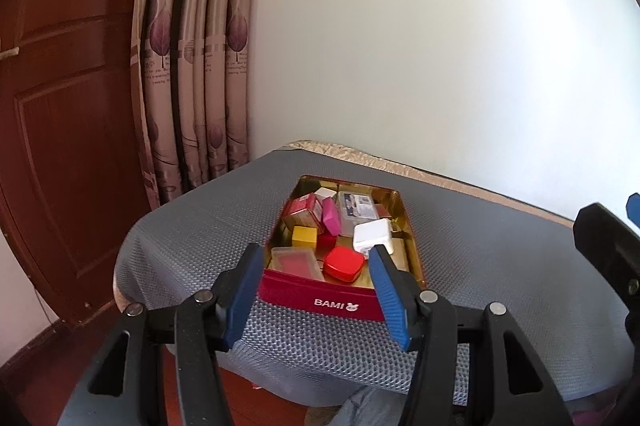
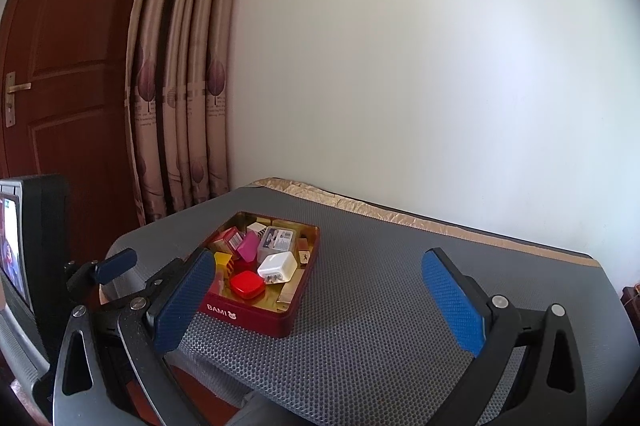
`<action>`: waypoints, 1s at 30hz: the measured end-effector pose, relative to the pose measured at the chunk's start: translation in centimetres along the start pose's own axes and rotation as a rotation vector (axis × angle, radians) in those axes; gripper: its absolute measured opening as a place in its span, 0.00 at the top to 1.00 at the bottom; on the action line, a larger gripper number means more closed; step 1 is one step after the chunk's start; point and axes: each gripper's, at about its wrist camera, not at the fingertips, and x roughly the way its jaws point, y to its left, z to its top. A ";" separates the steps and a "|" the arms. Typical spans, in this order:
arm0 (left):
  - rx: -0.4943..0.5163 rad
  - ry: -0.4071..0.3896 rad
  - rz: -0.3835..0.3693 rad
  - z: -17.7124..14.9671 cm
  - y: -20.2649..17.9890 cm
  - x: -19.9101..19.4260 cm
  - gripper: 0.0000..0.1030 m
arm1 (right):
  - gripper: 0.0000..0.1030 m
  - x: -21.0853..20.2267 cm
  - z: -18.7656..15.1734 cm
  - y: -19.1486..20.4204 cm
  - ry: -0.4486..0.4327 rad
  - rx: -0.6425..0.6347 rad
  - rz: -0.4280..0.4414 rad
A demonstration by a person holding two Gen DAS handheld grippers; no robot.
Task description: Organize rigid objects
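A red tin (image 1: 320, 300) marked BAMI sits open on the grey mesh mat (image 1: 200, 246) that covers the bench (image 2: 360, 204), toward the bench's left end and near its front edge. The tin is crowded with small hard things: a red rounded case (image 1: 343, 263) at the near side, a white charger block (image 1: 372, 236) just right of and behind it, a yellow cube (image 1: 304, 237) to the left, a pink box (image 1: 331, 216) tilted on edge behind that, a clear plastic case (image 1: 357, 207) at the far right and a flat clear box (image 1: 296, 262) at the near left. The left claw (image 1: 316, 300) hangs just in front of the tin's near wall with its blue pads spread about as wide as that wall, one off each near corner; nothing is clamped between them. The right claw (image 2: 320, 300) stands to the right of the tin, wide open and empty, its left pad just beside the tin's near left corner in its own view and its right pad well out over bare mat. Behind the bench rise a plain white wall (image 2: 400, 66), a patterned curtain (image 1: 192, 66) and a brown wooden door (image 1: 68, 106) at far left.
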 end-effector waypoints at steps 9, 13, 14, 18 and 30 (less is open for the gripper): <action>0.073 0.014 0.026 0.0 -1.0 0.0 0.46 | 0.00 0.2 -0.3 -0.1 0.009 0.005 0.005; 0.037 0.076 0.002 0.0 -0.7 0.9 0.46 | 0.00 0.3 -0.4 0.0 0.010 0.007 0.007; 0.021 0.085 -0.002 0.0 -0.5 1.1 0.46 | 0.00 0.2 -0.4 0.0 0.010 0.008 0.007; -0.019 0.079 0.002 -0.1 0.2 1.1 0.46 | 0.00 0.5 -0.1 0.2 0.009 0.009 0.009; 0.028 -0.057 0.032 1.3 1.2 -1.9 0.45 | 0.00 3.2 0.8 1.3 0.037 0.022 0.062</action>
